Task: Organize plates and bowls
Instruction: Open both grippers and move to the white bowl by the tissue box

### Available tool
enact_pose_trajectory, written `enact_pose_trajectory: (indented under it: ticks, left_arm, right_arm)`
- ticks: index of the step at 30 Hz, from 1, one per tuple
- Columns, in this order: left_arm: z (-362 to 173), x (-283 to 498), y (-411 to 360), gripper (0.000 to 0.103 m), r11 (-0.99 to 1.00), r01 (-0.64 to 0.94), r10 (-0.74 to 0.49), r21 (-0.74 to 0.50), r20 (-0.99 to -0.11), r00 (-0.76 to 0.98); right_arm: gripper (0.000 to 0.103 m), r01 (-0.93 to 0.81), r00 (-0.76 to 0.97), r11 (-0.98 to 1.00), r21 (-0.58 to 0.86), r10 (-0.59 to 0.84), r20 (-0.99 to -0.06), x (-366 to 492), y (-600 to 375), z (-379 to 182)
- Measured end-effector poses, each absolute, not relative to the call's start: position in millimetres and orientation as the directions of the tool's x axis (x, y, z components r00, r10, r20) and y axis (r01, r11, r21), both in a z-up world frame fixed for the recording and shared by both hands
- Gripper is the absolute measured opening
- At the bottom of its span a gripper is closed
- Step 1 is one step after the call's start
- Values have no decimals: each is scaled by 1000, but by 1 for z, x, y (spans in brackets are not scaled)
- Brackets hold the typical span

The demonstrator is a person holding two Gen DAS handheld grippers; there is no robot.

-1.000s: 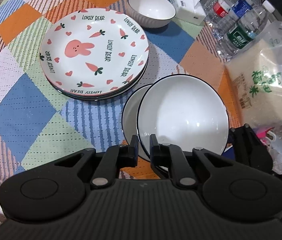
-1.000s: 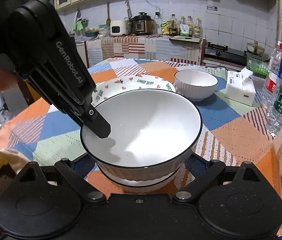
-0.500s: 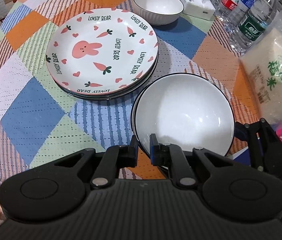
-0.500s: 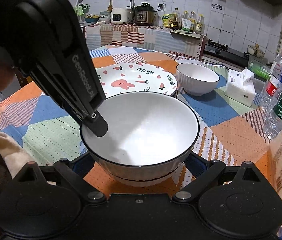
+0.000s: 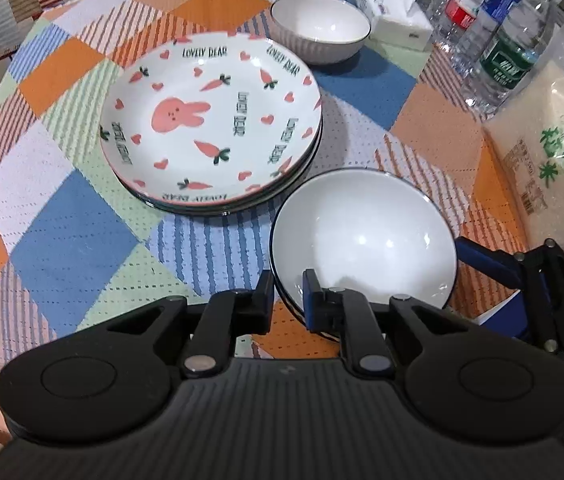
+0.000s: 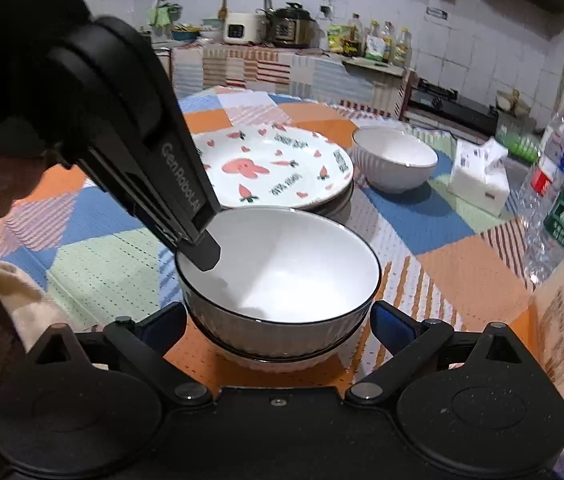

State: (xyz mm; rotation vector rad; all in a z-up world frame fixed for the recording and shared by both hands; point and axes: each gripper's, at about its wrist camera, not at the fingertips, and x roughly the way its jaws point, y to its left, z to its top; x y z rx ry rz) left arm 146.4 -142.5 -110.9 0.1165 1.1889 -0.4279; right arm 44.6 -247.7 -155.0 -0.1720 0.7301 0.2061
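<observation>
Pinching the near rim of the top bowl point(image 5: 361, 240), your left gripper point(image 5: 287, 300) has one finger inside the bowl and one outside, closed on the wall. That bowl sits nested in a second bowl point(image 6: 278, 354) on the patchwork tablecloth point(image 5: 70, 240), just beside the stack of rabbit plates point(image 5: 210, 128). Your right gripper point(image 6: 278, 320) has its fingers spread wide, one on each side of the nested bowls, and you cannot tell whether they touch. A third bowl point(image 5: 319, 28) stands apart behind the plates, near the tissue box point(image 5: 393, 12) and water bottles point(image 5: 509, 48).
</observation>
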Motion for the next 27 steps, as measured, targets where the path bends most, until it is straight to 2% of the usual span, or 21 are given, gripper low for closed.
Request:
enact_pose_trajectory:
  ticks: [11,17,20,22,27]
  left_arm:
    - [-82,143,-134,14,907,385,-298,-170,-905,302]
    - [-58,158,-132,14,896,389,-340,-215,-896,286]
    - [-45,171,-133,14,898,392,-332,-201,-893,304]
    - [-35,183,-134,14,902,398,-312,-169,-892,328]
    - [-18,218,-138,15,900,411,-305,-143,-882,360]
  right_arm:
    - [100,-193,775,981,9,158,-612,32,-284,-110]
    - [100,-187,802,982,34,172,-571,46,-306,-75]
    - [99,-190,805,979,81,202,-557,62,-319,-57]
    - [93,-189,798,974,123,225,-560,77,-328,-47]
    - [87,-119,744,963,241,247,-621,128,-352,-31]
